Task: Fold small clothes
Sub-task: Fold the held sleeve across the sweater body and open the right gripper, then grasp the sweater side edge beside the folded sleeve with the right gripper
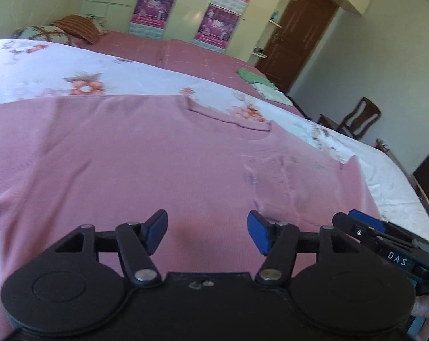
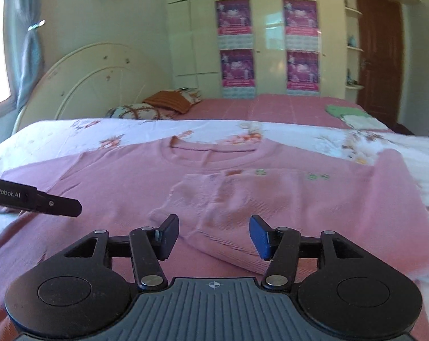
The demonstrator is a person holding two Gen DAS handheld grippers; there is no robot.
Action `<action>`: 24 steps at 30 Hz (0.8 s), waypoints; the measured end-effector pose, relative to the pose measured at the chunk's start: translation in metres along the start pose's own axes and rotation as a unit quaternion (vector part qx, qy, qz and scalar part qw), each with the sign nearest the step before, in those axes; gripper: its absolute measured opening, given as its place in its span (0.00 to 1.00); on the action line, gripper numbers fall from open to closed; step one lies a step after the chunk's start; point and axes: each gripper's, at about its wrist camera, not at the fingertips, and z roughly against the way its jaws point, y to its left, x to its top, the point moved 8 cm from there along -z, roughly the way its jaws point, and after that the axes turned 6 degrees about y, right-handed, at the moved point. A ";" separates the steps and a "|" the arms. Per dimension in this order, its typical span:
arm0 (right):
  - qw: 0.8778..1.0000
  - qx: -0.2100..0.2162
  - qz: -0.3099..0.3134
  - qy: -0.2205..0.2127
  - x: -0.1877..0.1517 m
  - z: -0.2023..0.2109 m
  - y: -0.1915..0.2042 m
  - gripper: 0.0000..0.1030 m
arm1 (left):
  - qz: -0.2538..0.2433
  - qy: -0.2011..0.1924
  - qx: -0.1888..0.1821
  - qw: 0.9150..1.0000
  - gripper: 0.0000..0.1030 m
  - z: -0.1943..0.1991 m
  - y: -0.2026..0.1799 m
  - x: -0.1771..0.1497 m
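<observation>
A pink knit top (image 1: 123, 156) lies flat on a white floral sheet (image 1: 44, 71), neckline at the far side. In the right wrist view the top (image 2: 115, 182) has its right sleeve (image 2: 237, 207) folded in across the body. My left gripper (image 1: 207, 231) is open and empty, just above the top's lower middle. My right gripper (image 2: 213, 236) is open and empty, over the folded sleeve's near end. The right gripper shows at the right edge of the left wrist view (image 1: 385, 236); the left one shows at the left edge of the right wrist view (image 2: 35, 199).
The bed carries a pink cover (image 2: 271, 108) beyond the sheet, pillows (image 2: 157, 105) at the headboard and folded green and white clothes (image 2: 353, 116) at the far right. A wooden chair (image 1: 356, 119) and a door (image 2: 382, 56) stand to the right.
</observation>
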 end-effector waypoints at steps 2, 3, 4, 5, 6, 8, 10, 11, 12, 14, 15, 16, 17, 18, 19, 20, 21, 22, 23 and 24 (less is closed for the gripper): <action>0.998 -0.016 -0.058 -0.003 0.000 0.015 -0.032 0.53 | -0.006 0.022 -0.017 1.000 0.53 -0.026 -0.017 0.003; 0.996 -0.025 -0.089 -0.006 -0.001 0.026 -0.050 0.53 | -0.007 0.029 -0.022 0.999 0.51 -0.036 -0.023 0.005; 0.993 -0.031 -0.116 -0.008 -0.002 0.035 -0.065 0.53 | -0.008 0.034 -0.026 0.999 0.51 -0.045 -0.028 0.006; 0.989 -0.032 -0.140 -0.011 -0.003 0.045 -0.079 0.53 | -0.011 0.036 -0.028 0.999 0.51 -0.053 -0.033 0.008; 0.986 -0.031 -0.165 -0.014 -0.004 0.053 -0.092 0.53 | -0.015 0.034 -0.028 0.999 0.50 -0.058 -0.039 0.010; 0.973 -0.018 -0.227 -0.023 -0.010 0.072 -0.119 0.53 | -0.023 0.034 -0.030 0.999 0.42 -0.067 -0.048 0.012; 0.959 -0.013 -0.281 -0.035 -0.016 0.088 -0.144 0.53 | -0.031 0.038 -0.030 0.998 0.13 -0.075 -0.055 0.014; 0.952 -0.013 -0.302 -0.041 -0.019 0.093 -0.154 0.53 | -0.032 0.040 -0.032 0.998 0.08 -0.077 -0.057 0.015; 0.946 -0.013 -0.321 -0.045 -0.022 0.098 -0.164 0.53 | -0.030 0.036 -0.034 0.998 0.07 -0.076 -0.057 0.016; 0.932 -0.007 -0.358 -0.050 -0.027 0.102 -0.179 0.53 | -0.034 0.015 -0.035 0.999 0.07 -0.063 -0.059 0.021; 0.926 -0.001 -0.375 -0.052 -0.028 0.104 -0.185 0.53 | -0.038 0.003 -0.035 0.999 0.07 -0.055 -0.059 0.024; 0.919 0.006 -0.390 -0.054 -0.030 0.106 -0.191 0.53 | -0.040 -0.006 -0.035 0.999 0.07 -0.048 -0.058 0.027; 0.914 0.012 -0.401 -0.055 -0.030 0.108 -0.195 0.53 | -0.043 -0.014 -0.033 0.998 0.07 -0.041 -0.056 0.031; 0.911 0.017 -0.409 -0.056 -0.029 0.108 -0.198 0.53 | -0.048 -0.022 -0.026 0.998 0.07 -0.034 -0.052 0.034; 0.907 0.022 -0.417 -0.057 -0.029 0.111 -0.202 0.53 | -0.053 -0.029 -0.018 0.998 0.07 -0.029 -0.048 0.036; 0.903 0.026 -0.425 -0.058 -0.030 0.112 -0.205 0.53 | -0.057 -0.030 -0.012 0.998 0.07 -0.025 -0.041 0.037; 0.898 0.031 -0.435 -0.060 -0.030 0.113 -0.208 0.53 | -0.056 -0.027 -0.008 0.998 0.07 -0.023 -0.035 0.036; 0.892 0.038 -0.446 -0.063 -0.031 0.114 -0.211 0.53 | -0.052 -0.025 -0.001 0.998 0.07 -0.023 -0.028 0.034; 0.884 0.048 -0.461 -0.067 -0.031 0.116 -0.217 0.53 | -0.046 -0.022 0.004 0.999 0.07 -0.024 -0.020 0.032; 0.877 0.055 -0.472 -0.069 -0.033 0.116 -0.218 0.53 | -0.038 -0.023 0.008 0.999 0.07 -0.023 -0.014 0.030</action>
